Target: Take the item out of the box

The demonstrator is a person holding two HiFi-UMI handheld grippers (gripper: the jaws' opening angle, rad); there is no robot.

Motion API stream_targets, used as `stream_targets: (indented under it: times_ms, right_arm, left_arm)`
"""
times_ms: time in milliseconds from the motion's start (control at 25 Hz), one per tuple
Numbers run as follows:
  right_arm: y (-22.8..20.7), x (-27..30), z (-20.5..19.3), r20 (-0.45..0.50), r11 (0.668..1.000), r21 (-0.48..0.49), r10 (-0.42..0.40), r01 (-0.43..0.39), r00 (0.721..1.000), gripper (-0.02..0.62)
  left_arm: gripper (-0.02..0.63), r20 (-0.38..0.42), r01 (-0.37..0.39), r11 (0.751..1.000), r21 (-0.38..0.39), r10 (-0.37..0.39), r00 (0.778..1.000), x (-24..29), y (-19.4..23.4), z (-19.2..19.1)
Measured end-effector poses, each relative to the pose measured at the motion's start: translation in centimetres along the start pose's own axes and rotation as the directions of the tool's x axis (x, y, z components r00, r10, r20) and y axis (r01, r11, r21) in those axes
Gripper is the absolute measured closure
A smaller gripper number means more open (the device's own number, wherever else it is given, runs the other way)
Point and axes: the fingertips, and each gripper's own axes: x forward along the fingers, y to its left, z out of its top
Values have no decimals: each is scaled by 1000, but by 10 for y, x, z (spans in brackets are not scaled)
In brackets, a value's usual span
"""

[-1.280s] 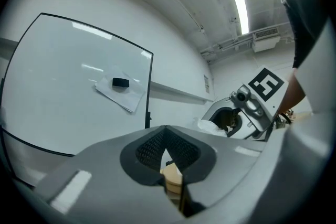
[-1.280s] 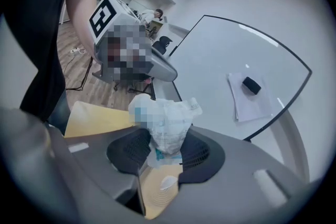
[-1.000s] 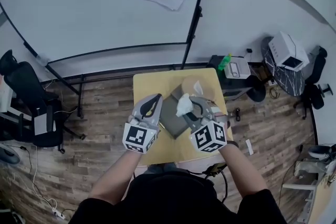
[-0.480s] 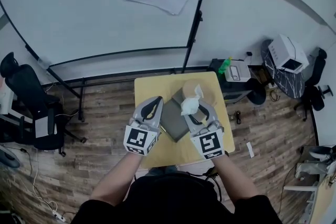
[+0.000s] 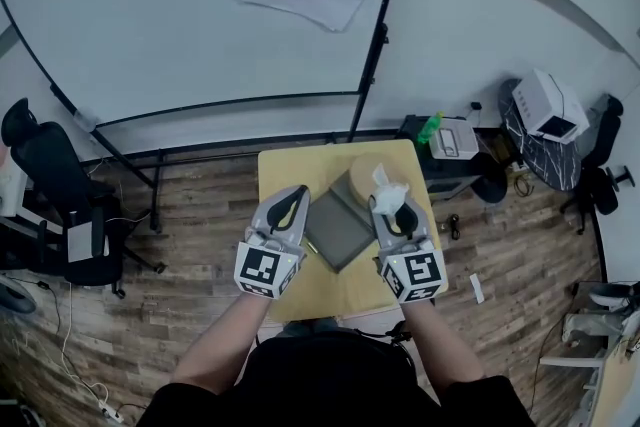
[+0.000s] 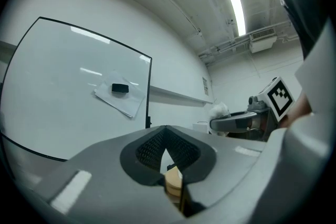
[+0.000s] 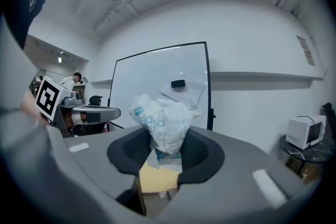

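The white crumpled packet (image 7: 164, 122) is clamped in the right gripper (image 7: 167, 153). The pads hide its lower end, and its blue print is too creased to read. In the head view the packet (image 5: 384, 183) is out of the grey box (image 5: 337, 227), held just off the box's far right corner over the table (image 5: 283, 167). The box's inside cannot be made out, nor can a tan rounded shape (image 5: 362, 167) behind it (partly covered by the packet). The left gripper (image 5: 291, 202) hangs just left of the box, jaws together on nothing. Both forearms reach forward, side by side.
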Motion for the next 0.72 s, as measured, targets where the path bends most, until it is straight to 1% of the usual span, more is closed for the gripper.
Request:
stream_targets:
  times_ms: [160, 240, 720]
  right_arm:
    - [-15, -7, -10, -1, 997, 76, 2, -2, 1000, 449]
    - [-20, -10, -14, -2, 996, 93, -3, 3, 1000, 450]
    - [-41, -22, -29, -20, 992, 113, -54, 56, 998, 462]
  left_arm:
    - [606, 2, -18, 1000, -8, 18, 1000, -4, 7, 0]
    - [606, 1, -25, 1000, -9, 25, 1000, -5, 10, -1]
    - [606, -11, -61, 998, -12, 60, 998, -19, 27, -6]
